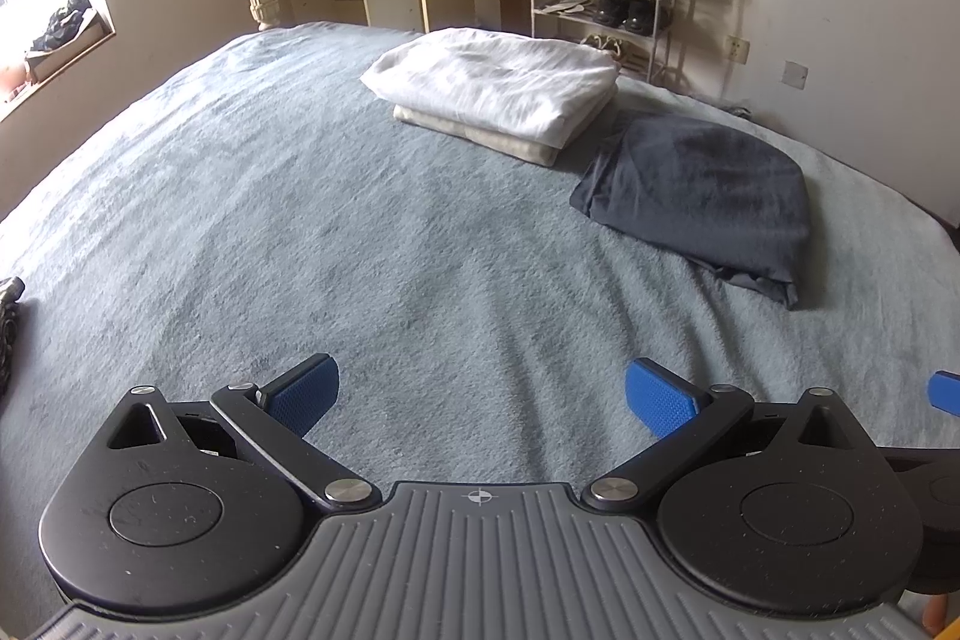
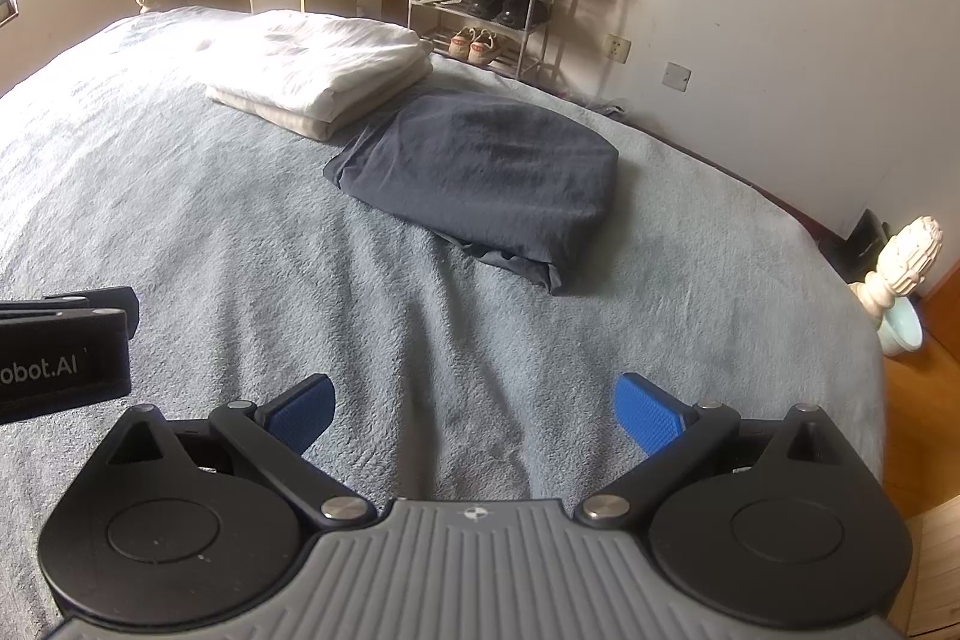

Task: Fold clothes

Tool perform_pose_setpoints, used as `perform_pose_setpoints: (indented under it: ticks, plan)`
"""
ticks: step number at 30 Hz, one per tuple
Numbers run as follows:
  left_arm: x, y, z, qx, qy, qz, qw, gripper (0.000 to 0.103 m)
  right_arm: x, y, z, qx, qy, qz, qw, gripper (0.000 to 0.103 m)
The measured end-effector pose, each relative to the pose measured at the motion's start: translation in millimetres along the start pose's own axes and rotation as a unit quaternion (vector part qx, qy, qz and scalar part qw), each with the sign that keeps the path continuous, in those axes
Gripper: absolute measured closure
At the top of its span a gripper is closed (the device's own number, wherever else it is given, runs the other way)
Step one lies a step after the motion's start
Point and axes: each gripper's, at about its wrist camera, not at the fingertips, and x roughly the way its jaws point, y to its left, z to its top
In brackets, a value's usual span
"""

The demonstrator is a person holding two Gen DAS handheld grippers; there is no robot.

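Left wrist view is showing the left gripper [image 1: 480, 394] hovering low over the bed [image 1: 300, 220], its jaws spread wide and grasping nothing. Right wrist view is showing the right gripper [image 2: 474, 394] doing the same beside it, jaws released and empty. The dark folded garment [image 2: 480, 172] is lying well ahead of both grippers, toward the right side of the bed, with a loose layer sticking out at its near corner. Just beyond it, the white folded stack [image 2: 318, 64] is sitting near the far edge, close to the dark one but apart from it. A patterned bit of cloth [image 1: 9, 328] is peeking in at the left border; what it is cannot be told.

Judging from this, both piles are looking done, and the risk is lying in the next reach: open fingers sweeping forward could be catching the protruding dark corner and dragging the fold apart. Pinching the fuzzy bed cover along with any new garment is another likely slip
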Motion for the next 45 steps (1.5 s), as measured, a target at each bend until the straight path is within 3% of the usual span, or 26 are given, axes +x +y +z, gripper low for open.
perform_pose_setpoints:
  ticks: [45]
  plan:
    - [3.7, 2.4, -1.2, -0.009, 0.013, -0.002, 0.9999, 0.0, 0.5, 1.3, 0.6, -0.001, 0.006, -0.001, 1.0, 0.001]
